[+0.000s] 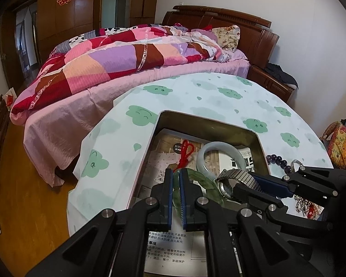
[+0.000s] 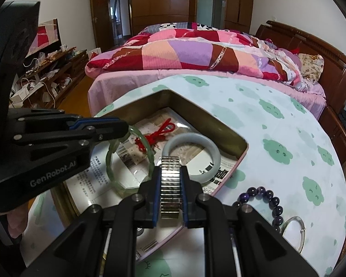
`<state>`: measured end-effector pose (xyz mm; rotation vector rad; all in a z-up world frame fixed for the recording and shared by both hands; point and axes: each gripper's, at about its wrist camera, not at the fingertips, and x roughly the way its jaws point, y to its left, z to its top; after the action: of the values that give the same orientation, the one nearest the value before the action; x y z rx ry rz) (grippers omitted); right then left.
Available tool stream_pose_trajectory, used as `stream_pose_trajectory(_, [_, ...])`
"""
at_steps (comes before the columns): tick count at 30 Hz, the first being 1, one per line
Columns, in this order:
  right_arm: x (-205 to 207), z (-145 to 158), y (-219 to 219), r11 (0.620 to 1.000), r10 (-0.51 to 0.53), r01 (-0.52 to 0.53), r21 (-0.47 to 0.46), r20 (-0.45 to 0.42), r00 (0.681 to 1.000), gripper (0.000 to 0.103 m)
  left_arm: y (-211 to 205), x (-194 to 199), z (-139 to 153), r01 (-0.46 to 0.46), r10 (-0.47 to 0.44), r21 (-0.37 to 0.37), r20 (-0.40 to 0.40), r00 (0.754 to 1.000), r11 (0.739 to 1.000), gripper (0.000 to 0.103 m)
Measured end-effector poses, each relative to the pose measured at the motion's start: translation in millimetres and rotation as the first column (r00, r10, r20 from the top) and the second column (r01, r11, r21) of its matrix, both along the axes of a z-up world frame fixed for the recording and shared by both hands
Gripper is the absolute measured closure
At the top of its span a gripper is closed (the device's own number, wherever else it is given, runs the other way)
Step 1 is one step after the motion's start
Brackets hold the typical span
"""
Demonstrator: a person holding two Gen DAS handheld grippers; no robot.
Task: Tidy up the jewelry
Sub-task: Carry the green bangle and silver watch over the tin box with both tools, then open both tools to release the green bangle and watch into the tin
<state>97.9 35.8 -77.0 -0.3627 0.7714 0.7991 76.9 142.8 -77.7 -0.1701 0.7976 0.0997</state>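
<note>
Over the tin box [image 2: 241, 149], the left gripper [image 1: 176, 180] pinches a green bangle [image 2: 117, 161]; the right gripper [image 2: 170, 177] clamps a metal watch band [image 2: 170, 180].

Bangle [image 2: 193, 157] and knotted cord [image 2: 159, 133] inside tin [image 2: 219, 124]; beads [image 2: 267, 198] beside it

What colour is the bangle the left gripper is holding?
Translucent green bangle, pinched by the left gripper; clearest in the right wrist view.

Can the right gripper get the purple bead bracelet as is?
Probably not yet: the right gripper is shut on the metal watch band. The purple bead bracelet itself lies unobstructed on the tablecloth.
</note>
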Motion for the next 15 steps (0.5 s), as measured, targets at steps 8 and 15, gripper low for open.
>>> stream_pose_trajectory(8, [-0.8, -1.0, 0.8, 1.0, 0.008, -0.008, -0.009, 0.011, 1.0, 0.086, -0.2, -0.8, -1.8, -0.001, 0.001, -0.008, -0.003, 1.0, 1.0, 0.098])
stream_pose_trajectory(15, [-1.9, -2.3, 0.8, 1.0, 0.014, -0.014, -0.011, 0.011, 1.0, 0.086, 1.3, -2.0, -0.8, -0.004, 0.004, -0.006, -0.003, 1.0, 1.0, 0.098])
